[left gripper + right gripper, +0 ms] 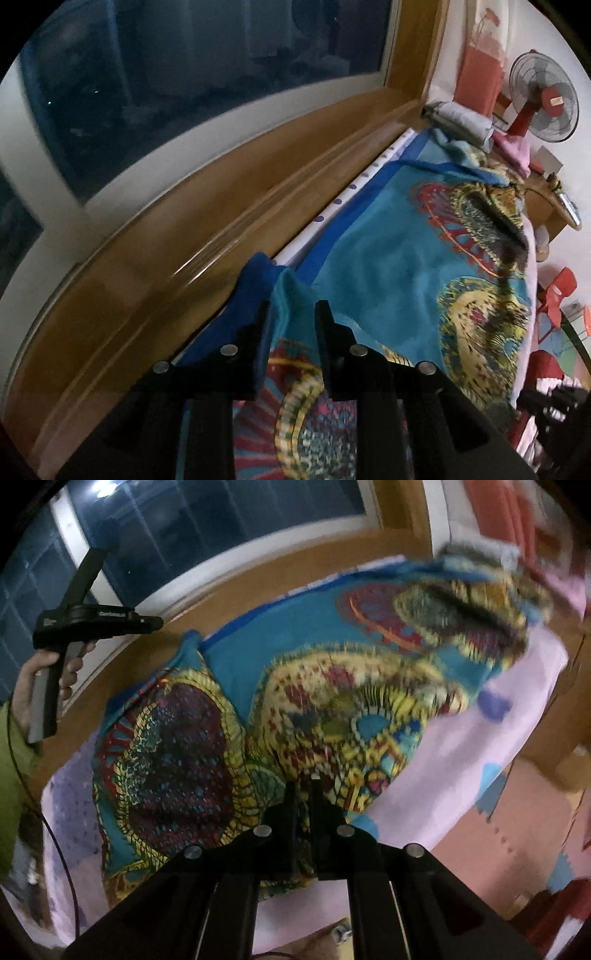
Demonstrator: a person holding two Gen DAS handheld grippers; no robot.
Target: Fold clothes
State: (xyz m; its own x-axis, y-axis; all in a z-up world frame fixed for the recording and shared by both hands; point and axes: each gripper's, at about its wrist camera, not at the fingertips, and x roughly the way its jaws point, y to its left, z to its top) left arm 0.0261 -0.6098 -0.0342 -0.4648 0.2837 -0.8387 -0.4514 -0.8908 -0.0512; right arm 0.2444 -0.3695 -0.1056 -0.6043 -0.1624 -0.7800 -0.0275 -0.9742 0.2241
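Note:
A teal cloth (388, 258) with yellow and red patterns and a blue border lies spread on the bed. In the left wrist view my left gripper (292, 308) is open, its fingers apart over the cloth's near corner (258, 269), which stands peaked by the wooden ledge. The right wrist view shows that gripper (99, 618) held by a hand at upper left, its tip just short of the corner (190, 640). My right gripper (303, 786) is shut on the cloth's (295, 672) near edge, with the fabric bunched around its fingers.
A pink sheet (461, 760) covers the bed. A wooden ledge (184, 206) and dark window (184, 55) run along the far side. Folded clothes (461, 122) lie at the bed's far end by a red fan (543, 99). Red stools (557, 291) stand on the floor.

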